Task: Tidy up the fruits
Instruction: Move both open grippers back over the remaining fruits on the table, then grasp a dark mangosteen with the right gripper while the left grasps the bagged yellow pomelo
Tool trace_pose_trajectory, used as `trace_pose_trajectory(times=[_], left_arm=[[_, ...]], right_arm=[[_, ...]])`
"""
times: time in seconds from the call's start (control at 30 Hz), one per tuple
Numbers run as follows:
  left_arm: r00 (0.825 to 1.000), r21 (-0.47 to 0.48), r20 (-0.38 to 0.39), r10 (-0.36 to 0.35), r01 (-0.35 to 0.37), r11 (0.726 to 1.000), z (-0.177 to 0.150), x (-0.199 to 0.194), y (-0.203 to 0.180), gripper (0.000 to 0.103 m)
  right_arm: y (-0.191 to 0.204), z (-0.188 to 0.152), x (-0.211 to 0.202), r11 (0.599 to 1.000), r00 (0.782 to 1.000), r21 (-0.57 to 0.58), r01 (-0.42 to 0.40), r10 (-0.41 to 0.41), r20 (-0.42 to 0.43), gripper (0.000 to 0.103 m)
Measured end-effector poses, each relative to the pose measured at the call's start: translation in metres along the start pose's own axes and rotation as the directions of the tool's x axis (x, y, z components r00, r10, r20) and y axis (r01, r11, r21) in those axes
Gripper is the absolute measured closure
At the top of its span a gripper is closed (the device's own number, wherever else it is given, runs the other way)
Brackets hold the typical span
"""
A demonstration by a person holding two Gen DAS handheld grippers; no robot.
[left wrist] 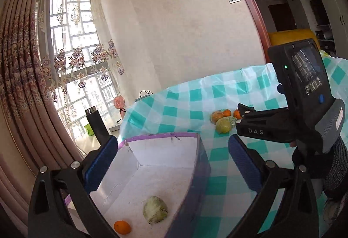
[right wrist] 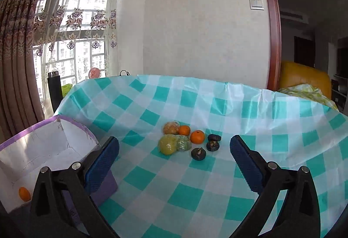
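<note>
Box: a white-lined cardboard box [left wrist: 165, 164] with a purple taped rim is sitting at the left edge of the table, its flaps standing up and its floor flat and matt.
Fruit in box: a pale green, wrinkled round fruit [left wrist: 154, 209] and a small glossy orange [left wrist: 122, 227] are lying apart on the box floor.
Cloth: a thin, creased plastic tablecloth [right wrist: 195, 183] in teal and white checks is covering the table.
Fruit on cloth: a loose cluster is resting near the middle of the cloth, namely a yellow-green fruit in clear wrap [right wrist: 167, 144], a paler wrapped green one [right wrist: 184, 142] touching it, a netted brownish-orange fruit [right wrist: 171, 127], two smooth tangerines [right wrist: 197, 137] and three dark, wrinkled round fruits [right wrist: 198, 153].
Left gripper: the left gripper [left wrist: 174, 164] is hovering over the box, tilted slightly down, its ridged blue pads [left wrist: 102, 164] standing wide apart with nothing between them.
Right gripper: the right gripper [right wrist: 174, 164] is pointing across the cloth toward the cluster, jaws spread wide and gripping nothing; from the left view its black body is crossing the right side, held by a hand in a dark knit glove [left wrist: 335, 164].
Background: a black flask [left wrist: 95, 122], perhaps steel-rimmed, and a small pink fan [left wrist: 120, 103] are standing by the curtained window.
</note>
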State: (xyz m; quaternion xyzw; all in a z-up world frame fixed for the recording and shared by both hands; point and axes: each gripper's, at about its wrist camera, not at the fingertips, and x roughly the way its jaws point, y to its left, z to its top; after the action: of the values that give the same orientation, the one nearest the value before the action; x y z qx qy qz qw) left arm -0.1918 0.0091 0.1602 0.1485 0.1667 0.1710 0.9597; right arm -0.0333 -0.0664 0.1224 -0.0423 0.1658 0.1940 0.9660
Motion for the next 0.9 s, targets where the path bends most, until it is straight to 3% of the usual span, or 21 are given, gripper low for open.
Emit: trace_pose_trajectory(times=[0.1, 0.17, 0.23, 0.33, 0.4, 0.53, 0.63, 0.73, 0.8, 0.9], left_arm=[[0.986, 0.034, -0.077, -0.149, 0.151, 0.988, -0.009, 0.036, -0.055, 0.001], [0.95, -0.012, -0.166, -0.265, 0.267, 0.964, -0.02, 0.066, -0.082, 0.001], [0.908, -0.068, -0.239, -0.343, 0.337, 0.939, -0.031, 0.098, -0.103, 0.001], [0.877, -0.121, -0.3, -0.376, 0.357, 0.926, -0.042, 0.143, -0.126, 0.001], [0.861, -0.163, -0.342, -0.377, 0.341, 0.926, -0.048, 0.169, -0.134, 0.001], [0.822, -0.266, -0.38, -0.425, 0.343, 0.901, -0.055, 0.194, -0.13, 0.001], [0.816, -0.293, -0.359, -0.453, 0.362, 0.885, -0.056, 0.191, -0.125, 0.001], [0.799, -0.32, -0.37, -0.474, 0.369, 0.873, -0.059, 0.192, -0.121, 0.001], [0.785, -0.338, -0.38, -0.49, 0.375, 0.863, -0.062, 0.194, -0.12, 0.001], [0.773, -0.359, -0.38, -0.508, 0.383, 0.851, -0.064, 0.196, -0.118, 0.001]], right_arm=[[-0.056, -0.021, 0.035, 0.992, 0.989, 0.082, 0.1, -0.09, -0.115, 0.004], [-0.091, -0.036, 0.057, 0.979, 0.968, 0.132, 0.157, -0.126, -0.217, 0.004], [-0.118, -0.048, 0.078, 0.968, 0.947, 0.171, 0.186, -0.131, -0.293, 0.004], [-0.139, -0.063, 0.103, 0.958, 0.916, 0.175, 0.225, -0.147, -0.373, 0.004], [-0.143, -0.068, 0.119, 0.963, 0.902, 0.189, 0.191, -0.096, -0.42, 0.004], [-0.116, -0.061, 0.141, 0.994, 0.904, 0.104, 0.045, 0.004, -0.427, 0.005], [-0.087, -0.052, 0.161, 0.999, 0.903, 0.011, -0.041, 0.041, -0.428, 0.006], [-0.07, -0.045, 0.186, 0.994, 0.888, -0.012, -0.108, 0.091, -0.451, 0.016], [-0.063, -0.042, 0.205, 0.991, 0.87, -0.007, -0.134, 0.114, -0.48, 0.029], [-0.057, -0.038, 0.226, 0.991, 0.853, -0.013, -0.136, 0.11, -0.51, 0.029]])
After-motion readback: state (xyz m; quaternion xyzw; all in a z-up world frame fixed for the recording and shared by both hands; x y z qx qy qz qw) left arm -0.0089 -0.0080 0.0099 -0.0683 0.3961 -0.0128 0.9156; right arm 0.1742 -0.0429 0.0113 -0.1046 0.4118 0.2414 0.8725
